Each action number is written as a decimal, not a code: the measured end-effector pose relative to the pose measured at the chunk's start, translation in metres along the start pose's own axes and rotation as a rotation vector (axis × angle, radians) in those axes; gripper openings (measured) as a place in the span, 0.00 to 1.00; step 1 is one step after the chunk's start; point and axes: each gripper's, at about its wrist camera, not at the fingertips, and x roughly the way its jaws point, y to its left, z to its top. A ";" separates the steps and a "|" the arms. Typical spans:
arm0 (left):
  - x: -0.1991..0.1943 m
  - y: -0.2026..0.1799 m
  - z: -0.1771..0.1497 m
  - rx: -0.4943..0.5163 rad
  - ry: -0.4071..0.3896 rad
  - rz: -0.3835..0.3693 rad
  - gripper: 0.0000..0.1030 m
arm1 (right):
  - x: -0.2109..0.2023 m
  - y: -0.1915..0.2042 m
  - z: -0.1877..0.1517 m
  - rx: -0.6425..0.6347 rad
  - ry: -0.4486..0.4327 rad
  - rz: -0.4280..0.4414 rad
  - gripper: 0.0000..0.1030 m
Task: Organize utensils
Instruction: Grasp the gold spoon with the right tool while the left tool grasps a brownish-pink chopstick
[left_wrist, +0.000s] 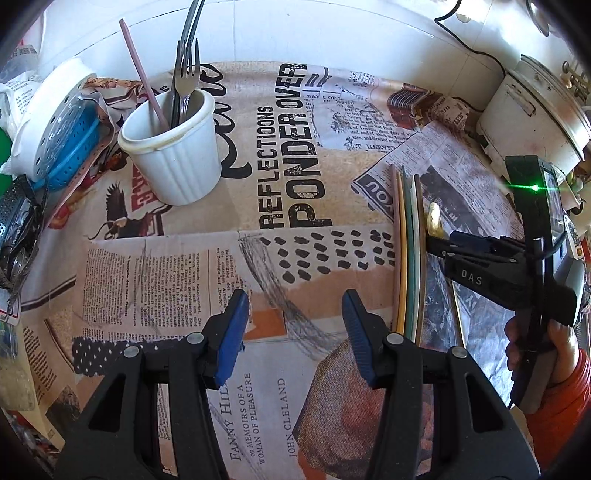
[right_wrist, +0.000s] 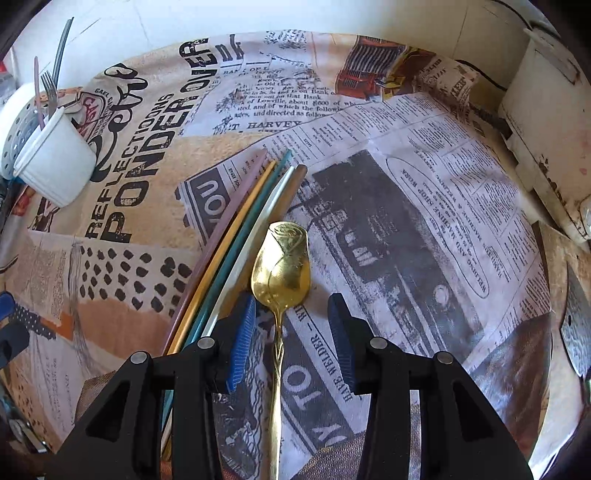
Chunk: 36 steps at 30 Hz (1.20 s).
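A gold spoon (right_wrist: 281, 269) lies flat on the newspaper-print cloth, its handle running back between my right gripper's (right_wrist: 291, 332) open fingers; neither pad visibly touches it. Its bowl also shows in the left wrist view (left_wrist: 434, 220). Several coloured chopsticks (right_wrist: 236, 236) lie side by side just left of the spoon; they also show in the left wrist view (left_wrist: 406, 251). A white ribbed cup (left_wrist: 173, 144) at the far left holds forks (left_wrist: 184, 85) and a pink stick (left_wrist: 142, 70). My left gripper (left_wrist: 295, 325) is open and empty above the cloth.
A white and blue perforated strainer (left_wrist: 55, 122) lies behind the cup. A white appliance (left_wrist: 532, 110) with a black cord stands at the far right by the wall. A dark mesh object (left_wrist: 14, 236) sits at the left edge.
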 end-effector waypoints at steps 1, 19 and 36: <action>0.002 0.000 0.002 -0.001 0.002 0.000 0.50 | 0.000 -0.001 0.001 -0.007 -0.002 0.006 0.38; 0.053 -0.050 0.048 0.056 0.080 -0.118 0.50 | -0.001 -0.034 0.007 0.081 0.021 0.179 0.30; 0.107 -0.087 0.073 0.131 0.149 -0.105 0.27 | -0.024 -0.049 0.010 0.103 -0.023 0.239 0.30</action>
